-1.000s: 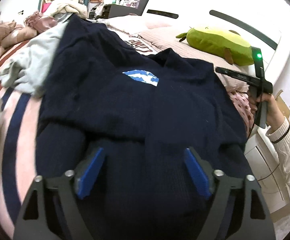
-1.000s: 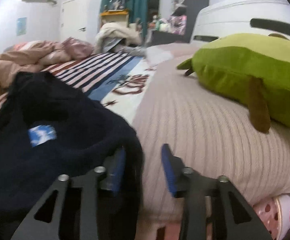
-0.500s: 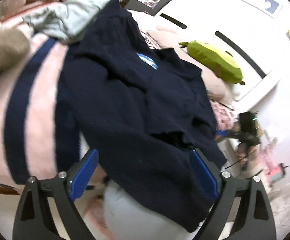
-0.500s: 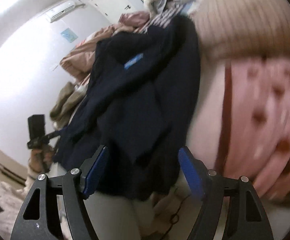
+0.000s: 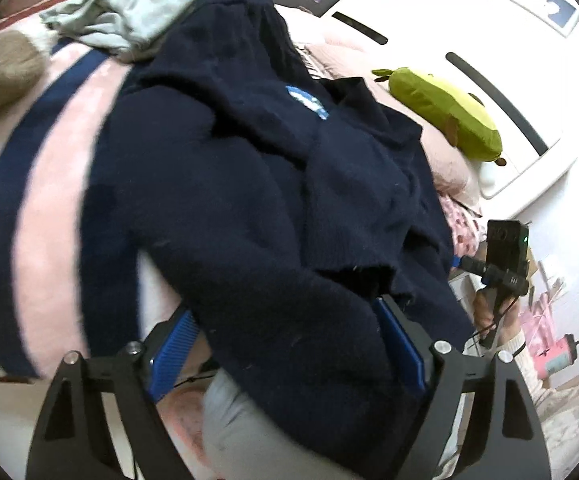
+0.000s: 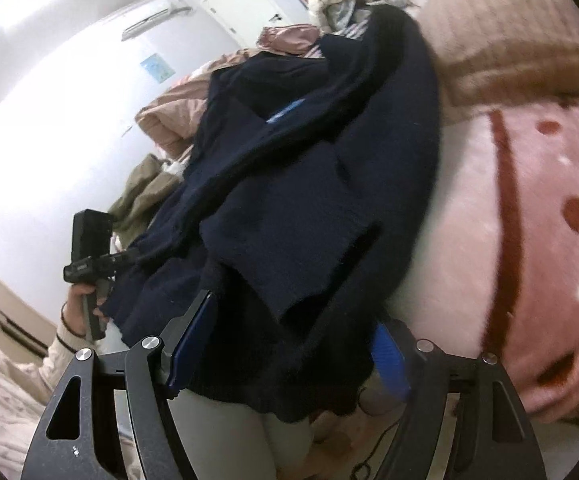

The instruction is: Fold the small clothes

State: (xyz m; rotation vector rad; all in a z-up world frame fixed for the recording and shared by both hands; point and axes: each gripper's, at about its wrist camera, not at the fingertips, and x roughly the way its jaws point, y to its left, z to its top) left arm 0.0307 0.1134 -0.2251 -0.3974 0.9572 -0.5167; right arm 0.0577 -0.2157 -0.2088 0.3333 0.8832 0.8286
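Striped bedcover [image 5: 49,184] beneath fuzzy navy knit sweater [image 5: 249,208]; sleeves folded inward.

The dark navy knitted sweater [image 5: 229,184] hides the inner faces of the left gripper's [image 5: 289,344] blue pads; its hem is motion-blurred. The pink dotted blanket [image 6: 549,240] smears at the frame edge.
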